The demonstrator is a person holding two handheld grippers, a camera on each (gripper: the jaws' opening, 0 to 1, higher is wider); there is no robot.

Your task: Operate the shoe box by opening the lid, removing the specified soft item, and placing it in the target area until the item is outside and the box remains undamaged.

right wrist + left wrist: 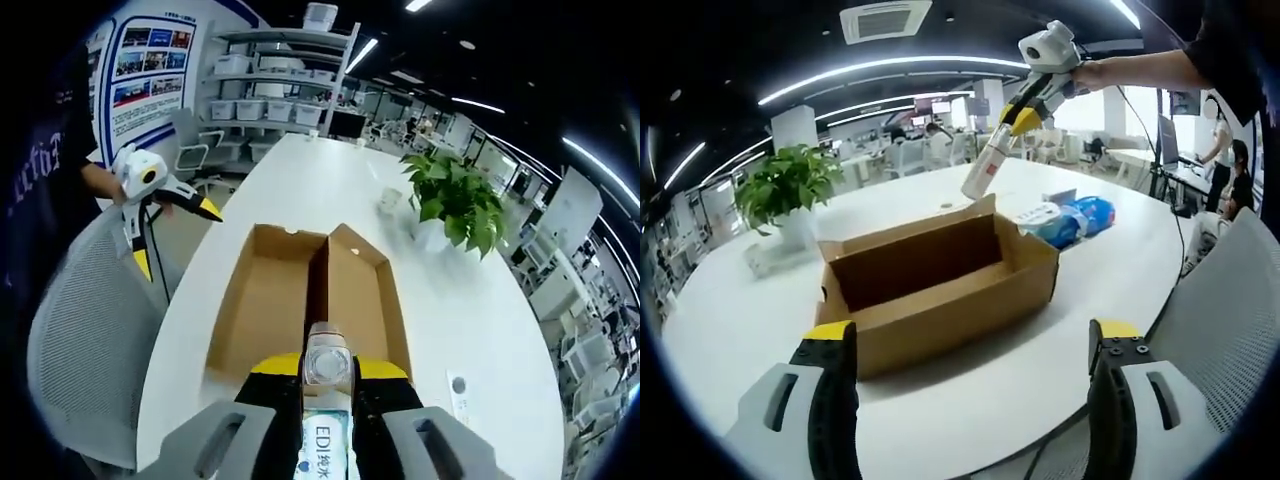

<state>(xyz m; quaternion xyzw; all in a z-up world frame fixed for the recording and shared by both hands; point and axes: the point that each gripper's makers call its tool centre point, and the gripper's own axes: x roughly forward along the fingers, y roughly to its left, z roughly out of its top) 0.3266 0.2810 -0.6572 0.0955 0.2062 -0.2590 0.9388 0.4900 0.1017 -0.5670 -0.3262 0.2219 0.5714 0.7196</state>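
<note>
Indoors, white round table [970,400], open cardboard box [940,280], potted plant [455,200], open-plan office.

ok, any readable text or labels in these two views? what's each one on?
"EDI": label of the bottle clamped in the right gripper; characters beside it unclear.
Wall poster: print too small to read.
Blue packet behind the shoe box: print blurred.

Table: a long white table [330,190] with rounded edges ran down an open office.
Plant: a leafy potted plant [788,190] stood near one long edge.
Chair: a grey mesh chair [90,330] sat beside the opposite edge.
Shelving: racks of white bins [265,75] lined the far wall.
Ceiling: dark, with bright strip lights [880,75].
</note>
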